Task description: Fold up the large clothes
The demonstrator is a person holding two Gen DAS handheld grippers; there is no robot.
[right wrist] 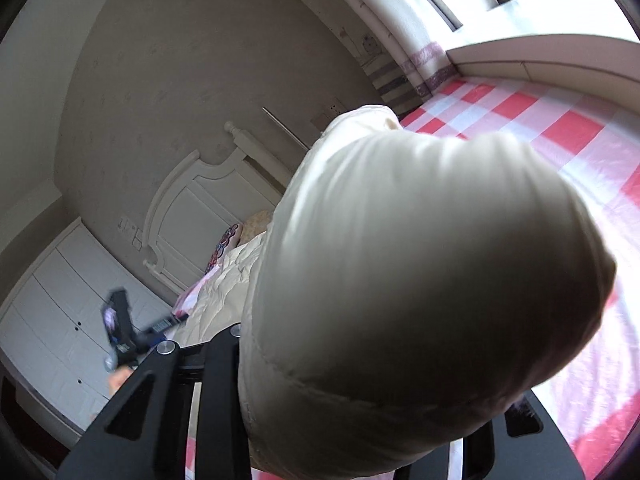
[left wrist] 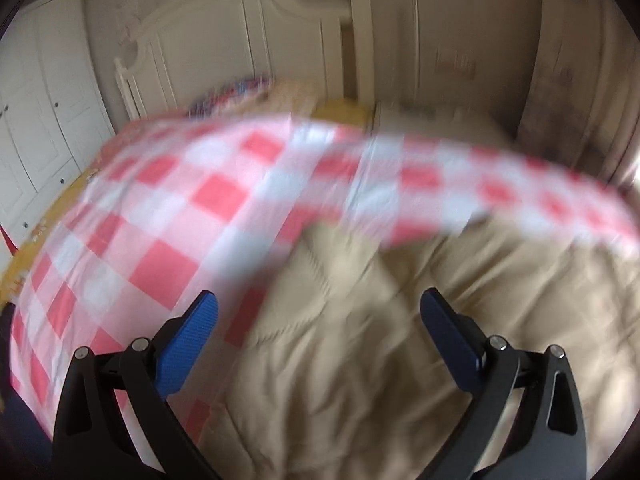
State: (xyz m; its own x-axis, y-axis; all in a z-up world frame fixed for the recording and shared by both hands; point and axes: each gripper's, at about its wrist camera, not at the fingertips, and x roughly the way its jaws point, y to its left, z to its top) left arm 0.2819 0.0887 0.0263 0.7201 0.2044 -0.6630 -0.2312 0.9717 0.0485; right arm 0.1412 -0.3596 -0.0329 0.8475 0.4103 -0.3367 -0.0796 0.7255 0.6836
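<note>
Cream padded fabric of the puffy jacket (right wrist: 420,260) fills the right wrist view, bunched up directly ahead of the right gripper (right wrist: 360,432), whose fingers are hidden under it; the cloth seems to be pinched there, though the pictures do not show the fingers closing on it, so I cannot tell for sure. From that bundle the rest of the jacket trails away toward the white headboard (right wrist: 192,216), lying on the pink-and-white checked sheet (right wrist: 560,152) of the bed.

In the left wrist view, the left gripper (left wrist: 320,320) hangs over the same jacket (left wrist: 360,340) with its blue fingers (left wrist: 188,344) spread wide and nothing between them. The beige quilted cloth lies straight ahead of and below those fingers, rumpled, stretching toward the headboard (left wrist: 240,40). A strip of the checked sheet (left wrist: 160,208) sits on the side of the jacket nearer the wardrobe (left wrist: 44,120) and sweeps across in front of the headboard; this view is blurred.

My reading is that the right side already carries one end of the garment, so the free left gripper is the one nearer the slack body of cloth, and it would need to drop straight down onto the jacket to take a second hold.
</note>
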